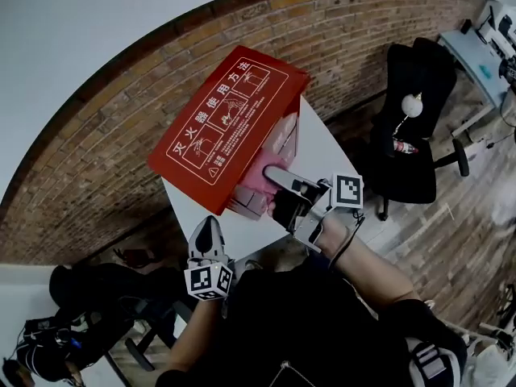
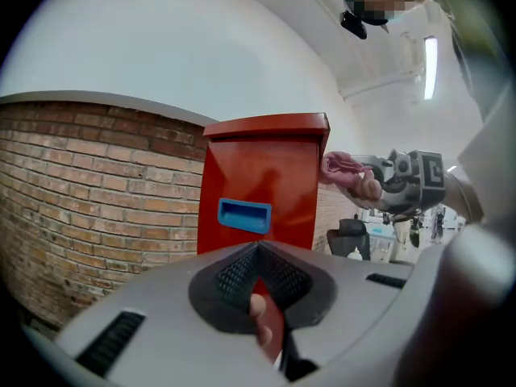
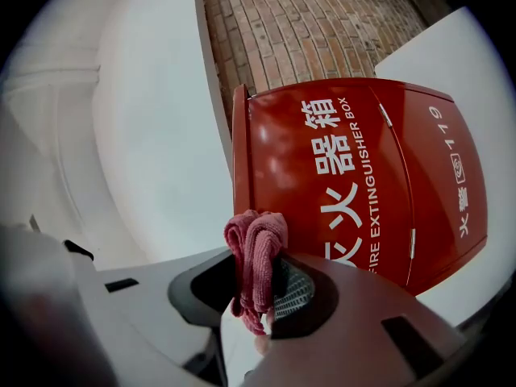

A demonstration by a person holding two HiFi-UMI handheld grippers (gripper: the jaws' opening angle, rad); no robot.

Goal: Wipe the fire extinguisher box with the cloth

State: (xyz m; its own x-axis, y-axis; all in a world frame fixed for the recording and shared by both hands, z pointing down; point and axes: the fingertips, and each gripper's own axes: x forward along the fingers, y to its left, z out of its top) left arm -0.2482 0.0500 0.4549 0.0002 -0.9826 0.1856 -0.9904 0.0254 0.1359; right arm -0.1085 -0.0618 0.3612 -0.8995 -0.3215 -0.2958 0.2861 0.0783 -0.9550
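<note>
The red fire extinguisher box (image 1: 230, 119) stands on a white table (image 1: 322, 147), its lid printed with white instructions. My right gripper (image 1: 276, 181) is shut on a bunched pink cloth (image 1: 256, 176), held at the box's front face below the lid edge. In the right gripper view the cloth (image 3: 256, 252) sticks up between the jaws beside the box's (image 3: 339, 176) lettered front. My left gripper (image 1: 208, 228) hovers at the table's near edge, shut and empty. In the left gripper view it (image 2: 258, 252) faces the box's side (image 2: 262, 176) with a blue handle recess (image 2: 243, 214).
A brick wall (image 1: 97, 135) runs behind the table. A black office chair (image 1: 411, 127) stands to the right on the wooden floor. Another dark chair (image 1: 89, 297) is at the lower left. A desk (image 1: 476, 51) sits at the far right.
</note>
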